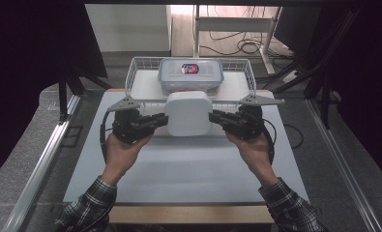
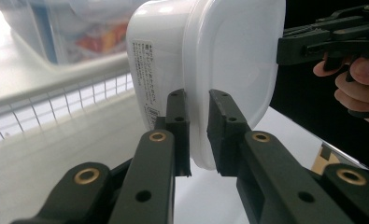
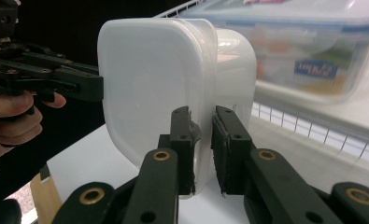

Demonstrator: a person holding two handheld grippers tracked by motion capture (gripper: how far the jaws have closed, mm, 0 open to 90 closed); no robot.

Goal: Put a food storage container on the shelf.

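A: White container [image 1: 189,113] — where is it being held?
B: Above the bench's far edge, by the wire basket [image 1: 139,63]; its rim is being clamped from opposite sides by left gripper [image 1: 162,120] and right gripper [image 1: 213,117], being kept level.

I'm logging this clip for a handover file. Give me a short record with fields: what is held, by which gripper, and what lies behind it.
held thing: white lidded plastic box, off the white tabletop
left gripper: shut on the box's left rim
right gripper: shut on its right rim
behind: white wire basket holding a clear plastic container with blue-clipped lid
box and basket: box at the basket's near rail; contact cannot be told
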